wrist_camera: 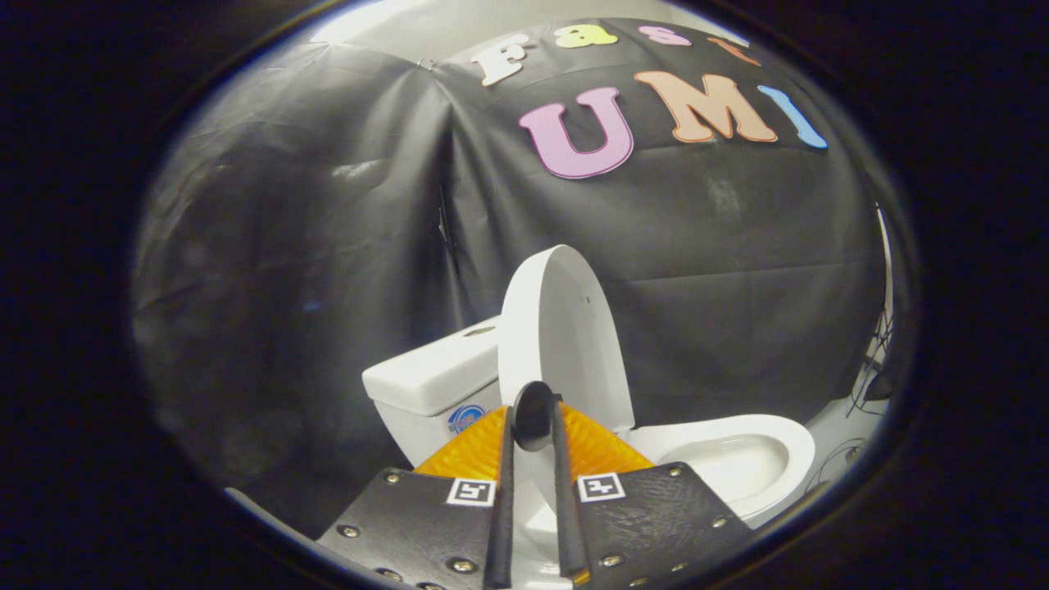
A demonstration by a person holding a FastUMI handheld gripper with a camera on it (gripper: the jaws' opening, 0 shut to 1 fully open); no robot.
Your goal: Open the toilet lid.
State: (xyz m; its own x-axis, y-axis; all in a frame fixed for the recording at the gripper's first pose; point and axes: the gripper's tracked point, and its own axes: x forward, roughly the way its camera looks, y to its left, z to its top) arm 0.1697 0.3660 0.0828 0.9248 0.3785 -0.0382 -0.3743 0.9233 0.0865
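Observation:
A small white toilet stands before the black cloth wall. Its lid (565, 328) is raised upright, between the tank (434, 377) and the open bowl (737, 459), with the inner face turned toward the bowl. My gripper (533, 418) reaches the lid's near side edge. The two orange fingers (471, 451) with black pads lie close together and parallel, one on each face of the lid, and white shows in the narrow gap between them. A dark round patch sits at the fingertips. The gripper is shut on the lid's edge.
The tank sits just beyond the fingers on the left with a blue sticker (465, 418) on its front. Dark cables (869, 377) hang at the far right beyond the bowl. The cloth wall is close behind the toilet.

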